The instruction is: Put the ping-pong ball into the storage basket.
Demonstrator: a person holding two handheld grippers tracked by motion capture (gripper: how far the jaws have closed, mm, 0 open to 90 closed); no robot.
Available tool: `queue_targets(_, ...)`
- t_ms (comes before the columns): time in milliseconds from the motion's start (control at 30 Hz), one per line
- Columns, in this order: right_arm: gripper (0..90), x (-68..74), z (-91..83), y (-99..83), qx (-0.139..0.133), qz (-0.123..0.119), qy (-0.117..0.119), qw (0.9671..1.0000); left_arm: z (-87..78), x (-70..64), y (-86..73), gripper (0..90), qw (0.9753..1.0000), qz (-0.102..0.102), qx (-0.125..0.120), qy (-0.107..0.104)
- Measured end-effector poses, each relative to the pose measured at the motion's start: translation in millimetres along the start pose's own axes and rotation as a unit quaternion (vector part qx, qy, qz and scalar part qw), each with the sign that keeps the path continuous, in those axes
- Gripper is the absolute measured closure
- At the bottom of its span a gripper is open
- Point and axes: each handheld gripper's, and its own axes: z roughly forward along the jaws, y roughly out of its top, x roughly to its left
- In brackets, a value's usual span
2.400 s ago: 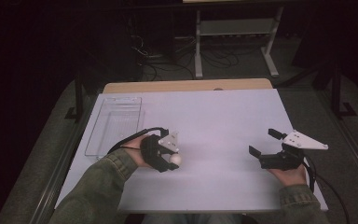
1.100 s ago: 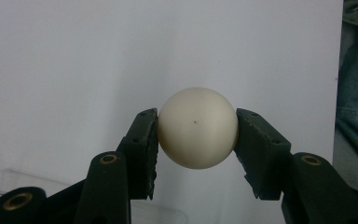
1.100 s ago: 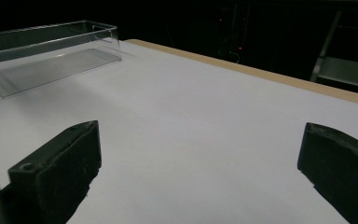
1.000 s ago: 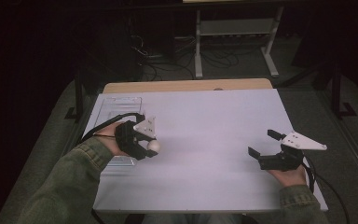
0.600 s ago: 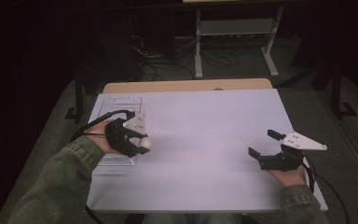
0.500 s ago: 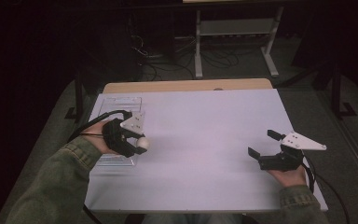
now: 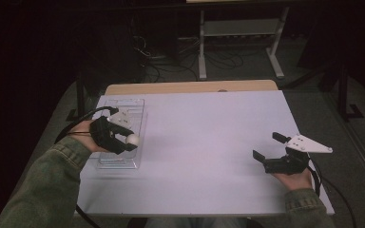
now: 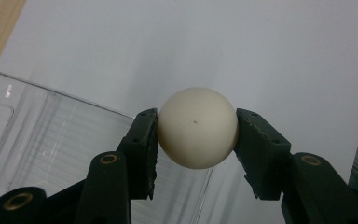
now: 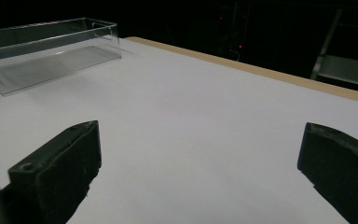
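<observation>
Clear plastic tray [image 7: 123,164] sits at mid-left of the high view, long side running up-frame, near the table's left edge. Left gripper [image 7: 129,140] hangs over the tray's right wall w/ a cream ball [image 7: 133,139] pinched between its jaws. In the left gripper view the ball [image 8: 197,127] is centre frame, one black pad pressed on each side at about its widest line, so the hold looks square and unlikely to squirt out. Tray [image 8: 42,144] lies below and left of it there, ball over the corner edge rather than clearly inside; prob. being carried in for a drop, but can't tell if it's past the wall yet.

Right gripper [image 7: 271,153] rests at lower right of the high view, well apart from tray & ball, jaws spread wide w/ nothing between them. Right gripper view: bare tabletop between the two jaws, tray [image 9: 51,53] at upper left. Reads as parked out of the way, since one hand is enough for this job.

Surface: white table [image 7: 209,142], matte, flat, wood strip along the far edge at top. Room beyond is dark; metal stand [image 7: 240,35] & loose cables [image 7: 171,52] on the floor at top centre.
</observation>
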Motion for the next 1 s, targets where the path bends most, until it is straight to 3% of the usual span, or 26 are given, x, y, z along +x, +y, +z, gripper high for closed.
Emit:
queue_targets(267, 0.0, 0.0, -0.5, -0.2, 0.001, 0.002, 0.000, 1.0000, 2.6, 8.0, -6.2, 50.8, 0.9994, -0.028, 0.018, 0.010)
queue_targets(533, 0.0, 0.3, -0.5, -0.3, 0.002, 0.002, -0.001, 1.0000, 7.7, 10.2, -5.6, 50.8, 0.9983, -0.043, 0.034, 0.021)
queue_targets(1000, 0.0, -0.3, -0.7, -0.5, 0.001, 0.001, -0.002, 1.0000, 8.3, 14.3, -9.2, 50.9, 0.9974, -0.046, 0.049, 0.027)
